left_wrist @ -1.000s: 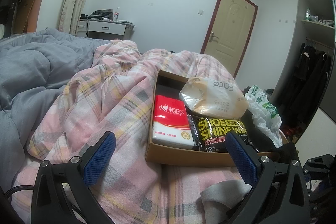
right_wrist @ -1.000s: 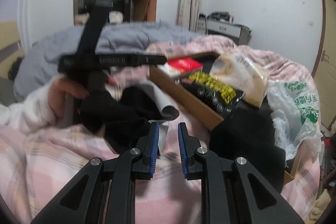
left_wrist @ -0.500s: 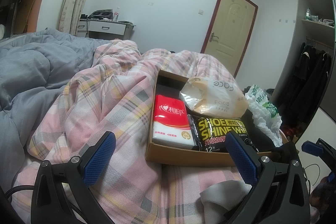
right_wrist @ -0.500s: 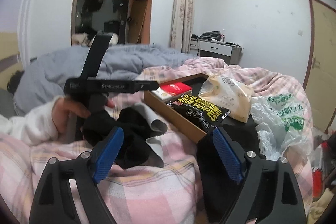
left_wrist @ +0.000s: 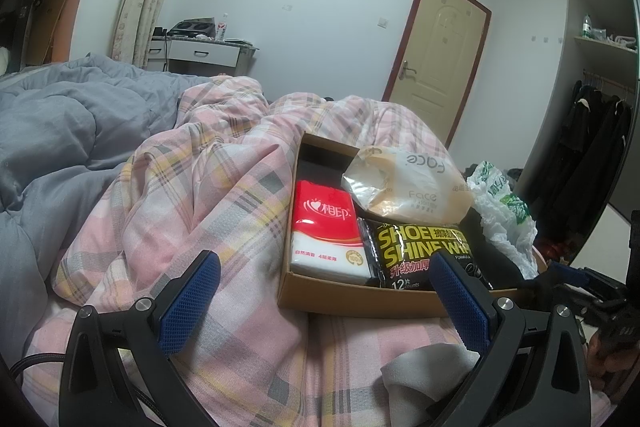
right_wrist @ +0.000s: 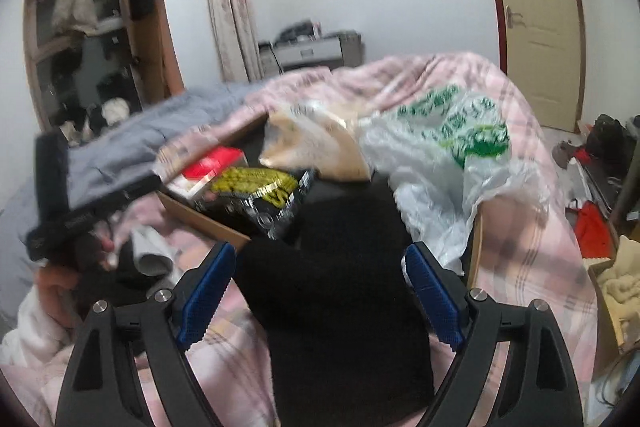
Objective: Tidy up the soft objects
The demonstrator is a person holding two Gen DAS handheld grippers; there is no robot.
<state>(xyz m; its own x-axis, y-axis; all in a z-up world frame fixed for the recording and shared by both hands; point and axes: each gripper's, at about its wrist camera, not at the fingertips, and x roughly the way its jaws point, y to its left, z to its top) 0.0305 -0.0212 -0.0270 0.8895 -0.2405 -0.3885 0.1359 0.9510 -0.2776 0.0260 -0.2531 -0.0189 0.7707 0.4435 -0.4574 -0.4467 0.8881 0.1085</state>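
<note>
Here the bed (left_wrist: 224,195), under its pink plaid quilt, carries a cardboard box (left_wrist: 352,297) that already holds a red tissue pack (left_wrist: 326,227), a black wipes pack (left_wrist: 416,247) and a tan bag (left_wrist: 404,187); a white plastic bag (right_wrist: 452,147) slumps at the box's far side; a black garment (right_wrist: 344,291) lies draped over the box's near corner and onto the quilt. The right gripper (right_wrist: 320,291) has just been opening and now stands wide, with the garment between its jaws but not pinched; the left gripper (left_wrist: 320,307) hangs open and empty in front of the box, a grey cloth (left_wrist: 424,375) below it. The step seems to be taking up the garment; best to sink the jaws deep into its bulk, close on a thick fold rather than an edge, and lift clear of the box rim so nothing drags the wipes pack along.
</note>
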